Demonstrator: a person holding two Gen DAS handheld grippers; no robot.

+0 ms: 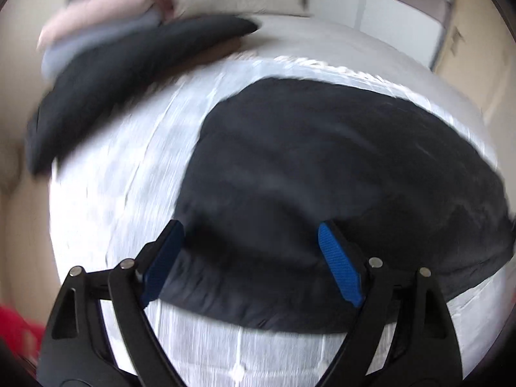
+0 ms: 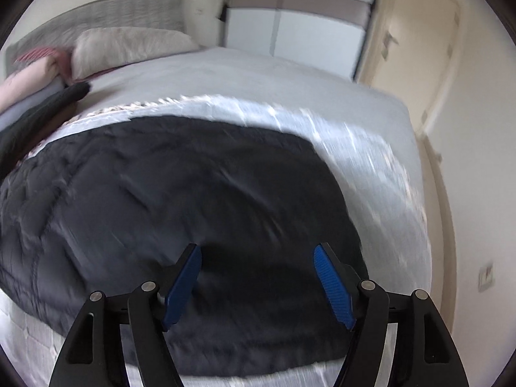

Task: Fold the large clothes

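A large dark navy garment (image 1: 322, 177) lies spread flat on the white bedcover (image 1: 129, 177). It also shows in the right wrist view (image 2: 177, 193). My left gripper (image 1: 250, 235) is open, hovering above the garment's near left part, holding nothing. My right gripper (image 2: 258, 254) is open above the garment's near right part, also empty. Both views are motion-blurred.
A second dark garment (image 1: 113, 80) lies at the far left beside a stack of folded pink and grey clothes (image 1: 90, 22). A pillow (image 2: 129, 45) and grey headboard (image 2: 96, 13) are at the far end. A wardrobe (image 2: 296, 25) and door (image 2: 412, 48) stand at right.
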